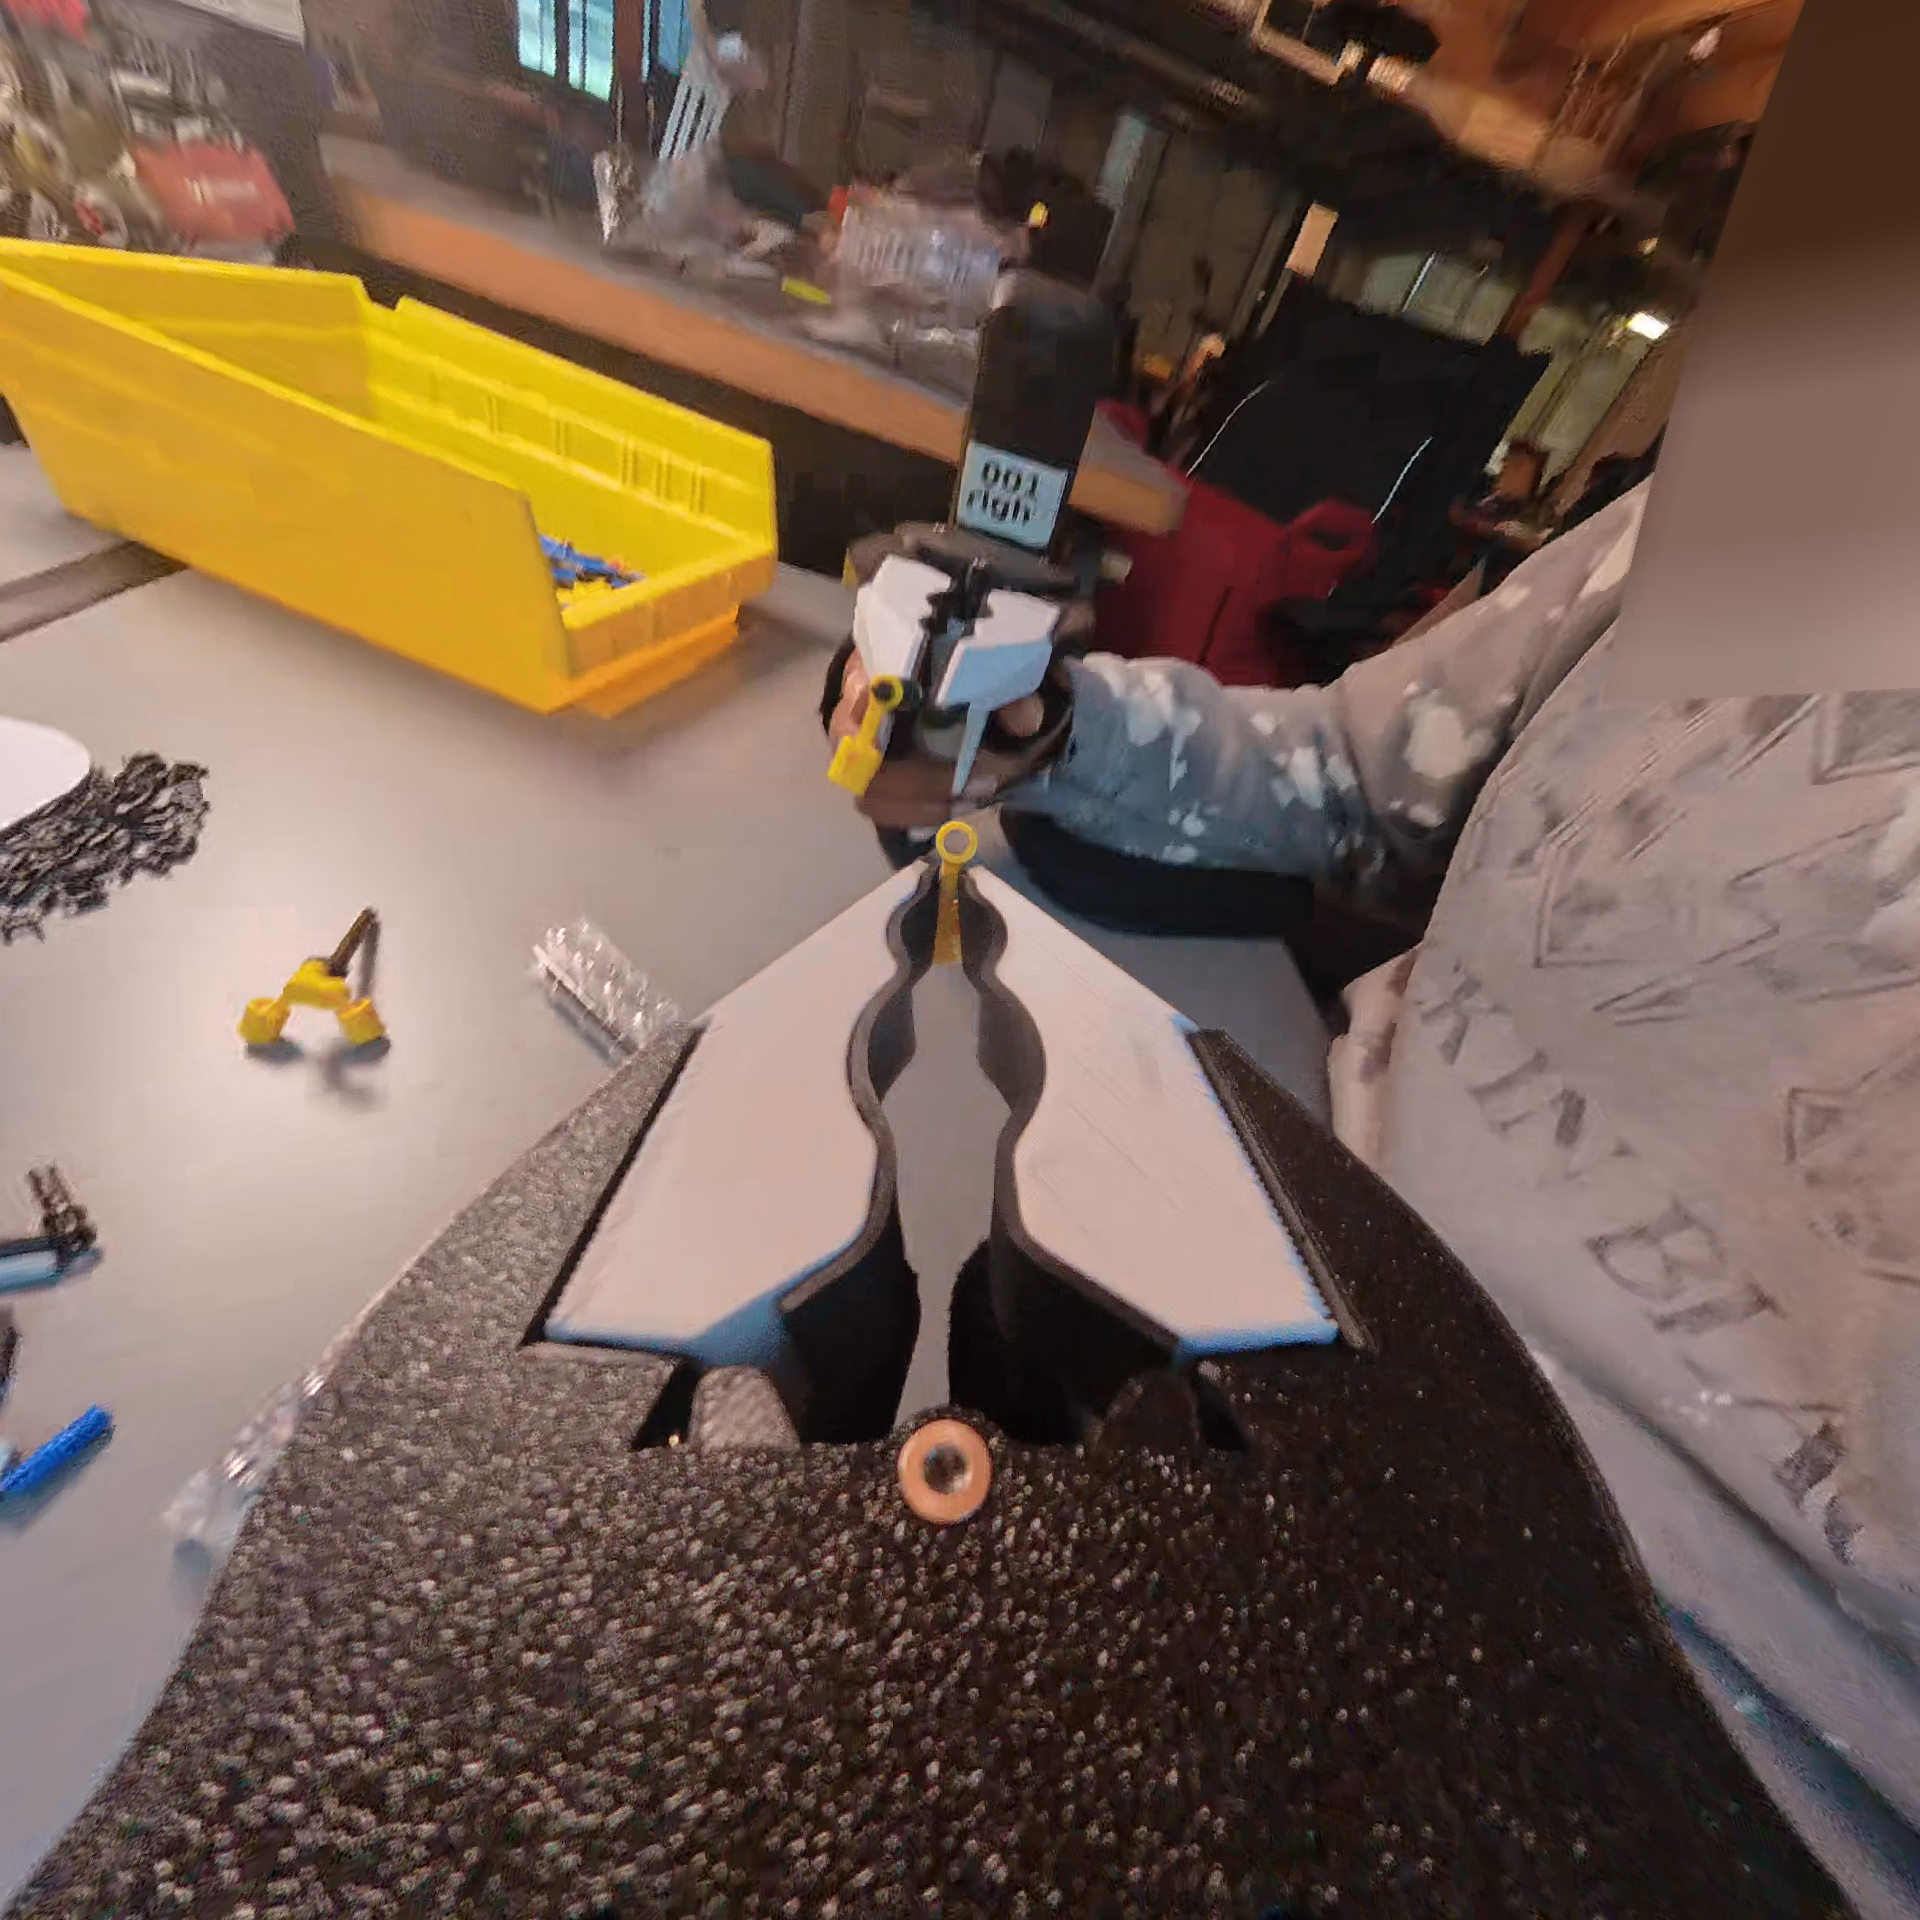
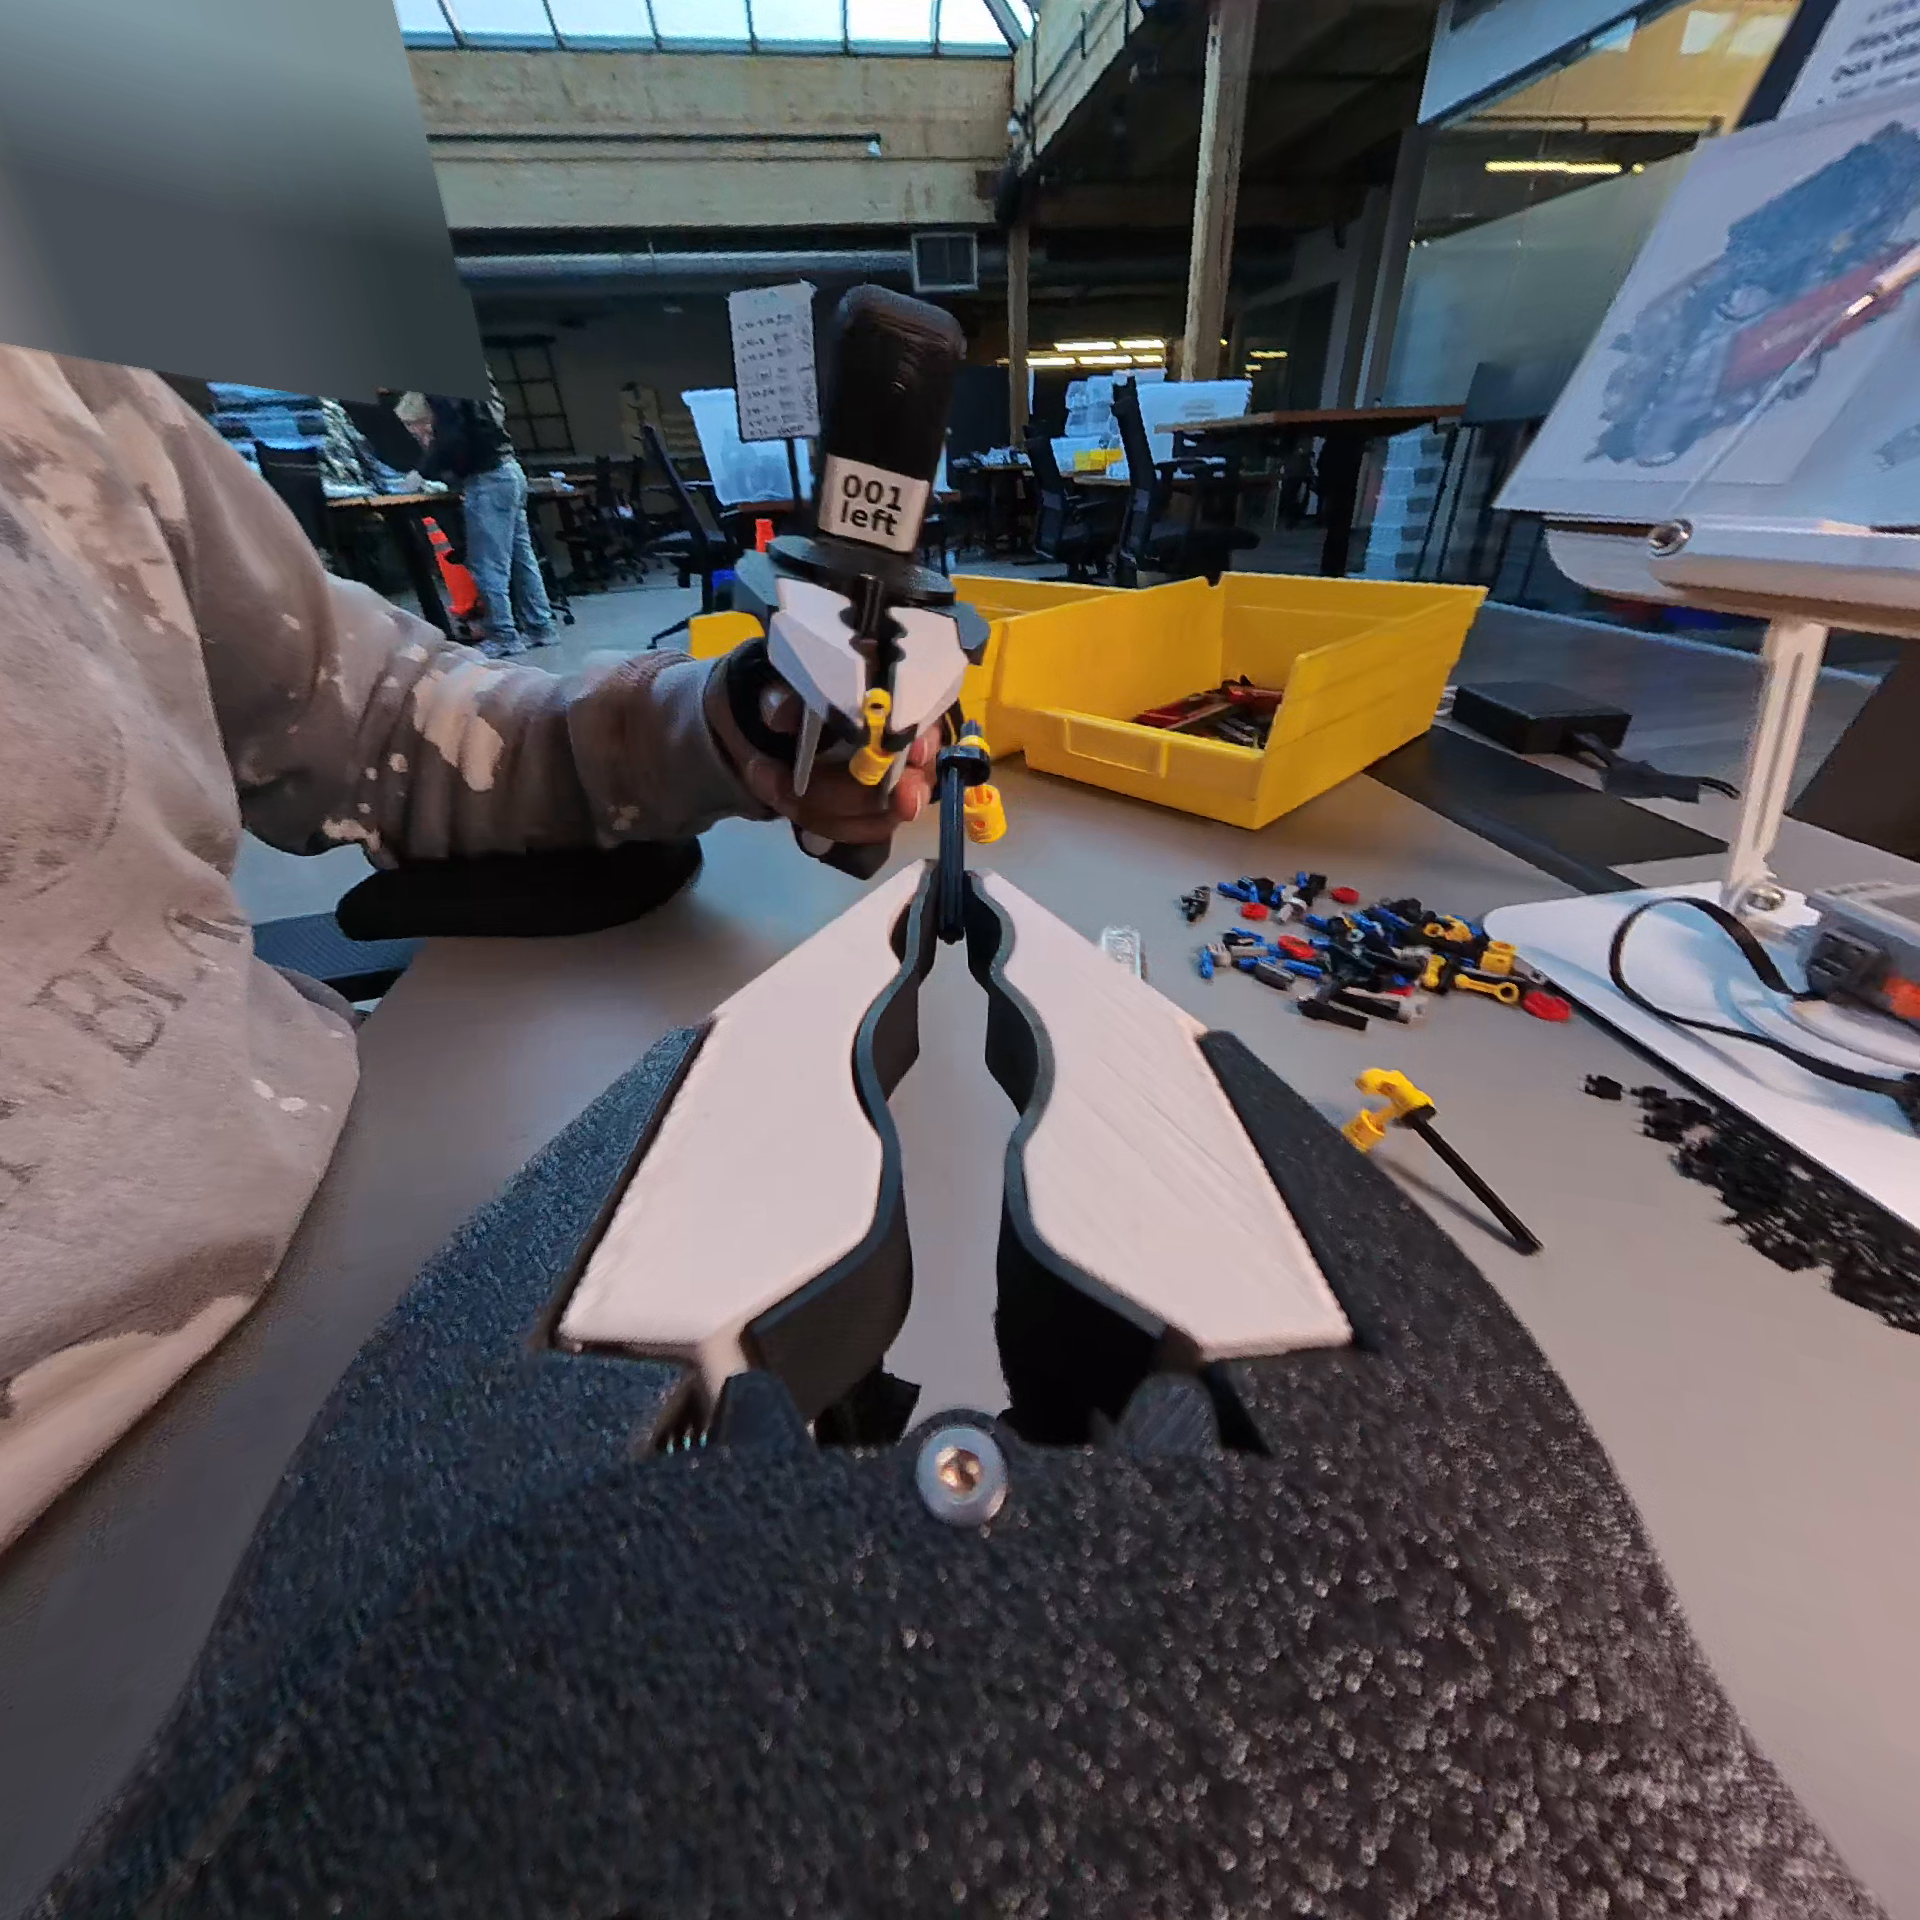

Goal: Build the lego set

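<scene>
Currently the left gripper (image 1: 948, 881) is pinched narrow on a yellow ring-ended piece (image 1: 952, 844) and the right gripper (image 2: 950, 888) on a black axle (image 2: 950, 831) carrying a yellow connector (image 2: 982, 812), the two near each other above the grey table (image 2: 727, 977) (yellow bin (image 2: 1247, 769) beyond).

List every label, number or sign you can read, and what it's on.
I don't quote writing; it stands on:
Left handle label, on the left gripper: legible.
Right handle label, on the right gripper: upside down.
Grey sweatshirt: partial lettering.
Background paper sheet: too small.
</scene>
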`<state>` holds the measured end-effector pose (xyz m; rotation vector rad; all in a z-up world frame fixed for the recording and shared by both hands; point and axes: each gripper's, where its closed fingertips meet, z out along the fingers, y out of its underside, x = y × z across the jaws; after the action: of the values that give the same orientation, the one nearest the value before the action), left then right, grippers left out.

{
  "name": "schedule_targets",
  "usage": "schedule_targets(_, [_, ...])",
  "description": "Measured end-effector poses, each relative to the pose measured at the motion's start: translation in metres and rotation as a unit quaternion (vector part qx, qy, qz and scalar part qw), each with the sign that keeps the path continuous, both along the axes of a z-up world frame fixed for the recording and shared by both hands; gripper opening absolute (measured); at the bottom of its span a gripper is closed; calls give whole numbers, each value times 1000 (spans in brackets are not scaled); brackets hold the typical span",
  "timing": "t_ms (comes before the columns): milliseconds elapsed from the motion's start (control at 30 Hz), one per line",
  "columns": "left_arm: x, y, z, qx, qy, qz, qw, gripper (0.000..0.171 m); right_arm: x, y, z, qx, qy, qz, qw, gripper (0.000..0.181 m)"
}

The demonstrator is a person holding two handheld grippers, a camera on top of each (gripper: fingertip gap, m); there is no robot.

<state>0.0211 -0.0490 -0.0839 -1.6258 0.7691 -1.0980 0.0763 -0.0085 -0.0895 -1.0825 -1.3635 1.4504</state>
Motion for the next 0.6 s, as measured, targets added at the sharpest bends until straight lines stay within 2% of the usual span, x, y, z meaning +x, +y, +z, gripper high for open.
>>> schedule_targets(167, [15,-5,27,1,-57,-31,998,3,-1,-23,16,-12,43,33,998,4])
schedule_targets(400, [31,0,36,-2,-38,-40,998,3,-1,-30,23,-26,61,43,997,4])
schedule_targets(600, [31,6,36,-45,-21,-17,999,3,0,-25,26,-22,66,26,997,4])
